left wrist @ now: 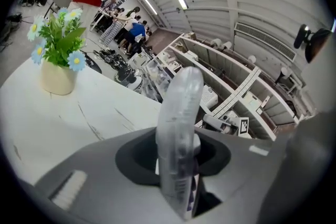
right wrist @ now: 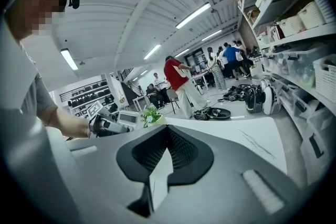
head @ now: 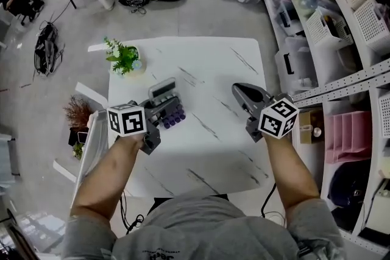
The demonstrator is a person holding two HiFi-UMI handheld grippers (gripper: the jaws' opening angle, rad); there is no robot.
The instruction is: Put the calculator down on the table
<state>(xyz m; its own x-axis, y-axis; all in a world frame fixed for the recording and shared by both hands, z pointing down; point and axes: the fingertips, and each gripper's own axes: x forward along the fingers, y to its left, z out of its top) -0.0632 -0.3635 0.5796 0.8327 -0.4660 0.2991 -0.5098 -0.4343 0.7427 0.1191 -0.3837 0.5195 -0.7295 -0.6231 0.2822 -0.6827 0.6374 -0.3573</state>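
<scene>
Gripping the calculator (head: 163,92), your left gripper (head: 159,112) has its jaws partway apart, clamped on the case's two flat faces. Your right gripper (head: 244,93) has its jaws brought together with nothing between them; it is over the right half of the tabletop (head: 213,64), well apart from the left.

- Head view: the calculator lies face up in the jaws, purple keys showing, over the tabletop's left side, near the potted plant (head: 124,58). You cannot tell here whether it touches the surface.
- Left gripper view: only the calculator's thin edge shows, standing upright between the jaws, with the plant's cream pot to the far left.
- Right gripper view: your left gripper and the calculator show side-on beside the plant, and a person in a red top (right wrist: 177,77) stands beyond.
</scene>
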